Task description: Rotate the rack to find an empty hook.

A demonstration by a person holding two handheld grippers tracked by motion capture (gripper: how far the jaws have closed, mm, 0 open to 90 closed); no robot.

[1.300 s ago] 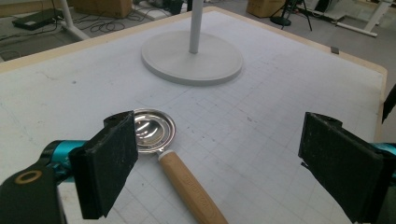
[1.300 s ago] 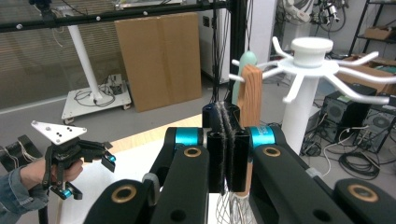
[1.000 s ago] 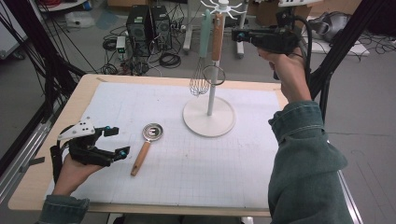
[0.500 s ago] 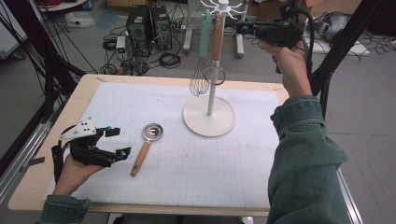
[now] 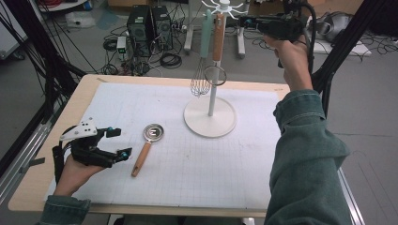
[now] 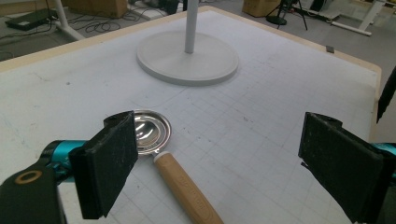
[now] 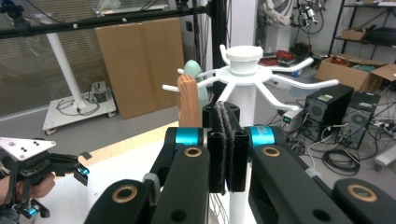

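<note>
Right hand-held gripper: up high at the top right of the high view, next to the top of the rack. Its jaws are pressed together with nothing between them.
Left hand-held gripper: low at the lower left of the high view, resting over the tabletop. Its jaws are spread wide and hold nothing.
Strainer: the little metal strainer with the wooden handle lies flat on the mat, just beside the left hand-held gripper. In the left gripper view its shiny bowl sits near the left jaw.
Rack: a white stand with hooks on top, in the middle of the picture. A whisk, a wooden-handled tool and a pale green tool hang from it.
Job so far: it looks like three tools are hung up. The strainer is not yet picked up.
Tabletop: light wood with a white grid mat on it.
Room: grey floor, black computer boxes, lots of cables, and cardboard boxes.
</note>
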